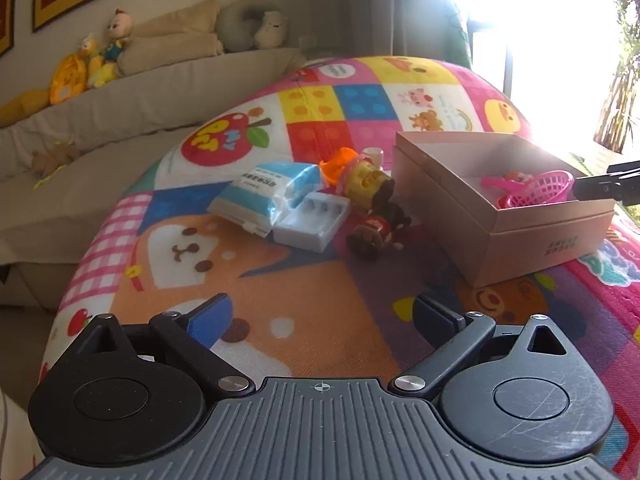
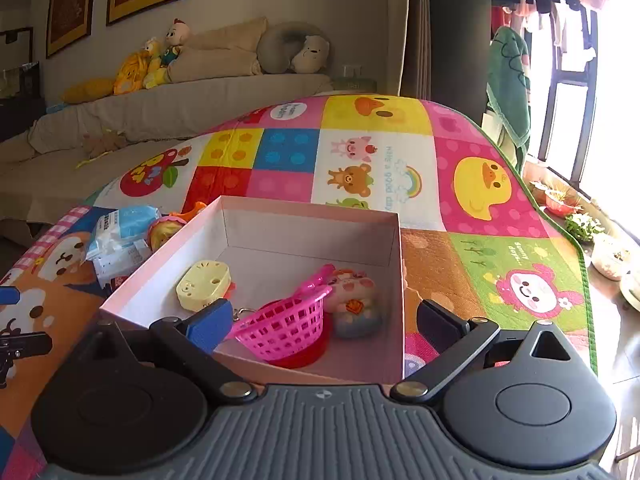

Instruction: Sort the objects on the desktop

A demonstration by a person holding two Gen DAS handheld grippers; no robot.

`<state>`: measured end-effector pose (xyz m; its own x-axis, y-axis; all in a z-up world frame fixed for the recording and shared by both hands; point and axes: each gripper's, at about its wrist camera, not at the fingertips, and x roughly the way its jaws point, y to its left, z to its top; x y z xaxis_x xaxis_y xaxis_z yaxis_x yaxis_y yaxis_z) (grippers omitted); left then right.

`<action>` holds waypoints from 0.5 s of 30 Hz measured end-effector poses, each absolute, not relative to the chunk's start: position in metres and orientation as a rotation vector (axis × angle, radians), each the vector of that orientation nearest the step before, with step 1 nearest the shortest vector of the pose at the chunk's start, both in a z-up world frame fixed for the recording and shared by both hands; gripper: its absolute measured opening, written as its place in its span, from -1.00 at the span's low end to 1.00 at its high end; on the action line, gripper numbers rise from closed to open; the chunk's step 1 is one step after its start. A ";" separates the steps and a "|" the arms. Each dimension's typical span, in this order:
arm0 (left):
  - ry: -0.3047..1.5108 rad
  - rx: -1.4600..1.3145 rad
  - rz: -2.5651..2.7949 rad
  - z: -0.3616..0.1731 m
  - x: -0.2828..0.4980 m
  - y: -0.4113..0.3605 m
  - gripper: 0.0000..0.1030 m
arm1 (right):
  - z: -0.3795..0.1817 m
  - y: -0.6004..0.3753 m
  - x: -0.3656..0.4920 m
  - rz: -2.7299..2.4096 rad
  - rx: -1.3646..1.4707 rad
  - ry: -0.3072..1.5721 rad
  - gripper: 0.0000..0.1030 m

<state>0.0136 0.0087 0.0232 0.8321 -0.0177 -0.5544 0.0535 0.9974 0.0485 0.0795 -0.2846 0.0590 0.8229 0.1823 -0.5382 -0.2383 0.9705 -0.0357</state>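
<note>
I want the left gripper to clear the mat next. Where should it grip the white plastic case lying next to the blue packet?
Probably across the white case's narrow width, coming from above. It lies flat, its near end and top exposed; the blue packet overlaps its far left corner, so stay toward the near end.

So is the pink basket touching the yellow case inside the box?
Apart. The right wrist view shows bare box floor between the pink basket and the yellow case in the box.
</note>
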 end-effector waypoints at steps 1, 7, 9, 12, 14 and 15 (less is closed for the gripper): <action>0.585 0.057 -0.027 0.023 0.013 0.012 0.94 | 0.060 -0.284 0.076 0.225 -0.113 0.571 0.92; 0.569 -0.029 0.063 0.023 0.024 0.040 0.95 | 0.092 -0.251 0.079 0.300 -0.109 0.581 0.92; 0.572 -0.074 0.082 0.020 0.027 0.050 0.95 | 0.108 -0.225 0.096 0.372 -0.074 0.606 0.92; 0.595 -0.136 0.077 0.013 0.029 0.060 0.95 | 0.121 -0.182 0.140 0.463 -0.017 0.680 0.92; 0.589 -0.167 0.066 0.012 0.028 0.065 0.95 | 0.122 -0.151 0.177 0.464 -0.022 0.722 0.74; 0.579 -0.179 0.065 0.012 0.026 0.067 0.96 | 0.119 -0.135 0.197 0.462 -0.039 0.748 0.61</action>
<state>0.0256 0.0666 0.0120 0.8356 0.0105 -0.5493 -0.1112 0.9824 -0.1503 0.1965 -0.1349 0.1190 0.6381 0.3910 -0.6633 -0.4183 0.8993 0.1277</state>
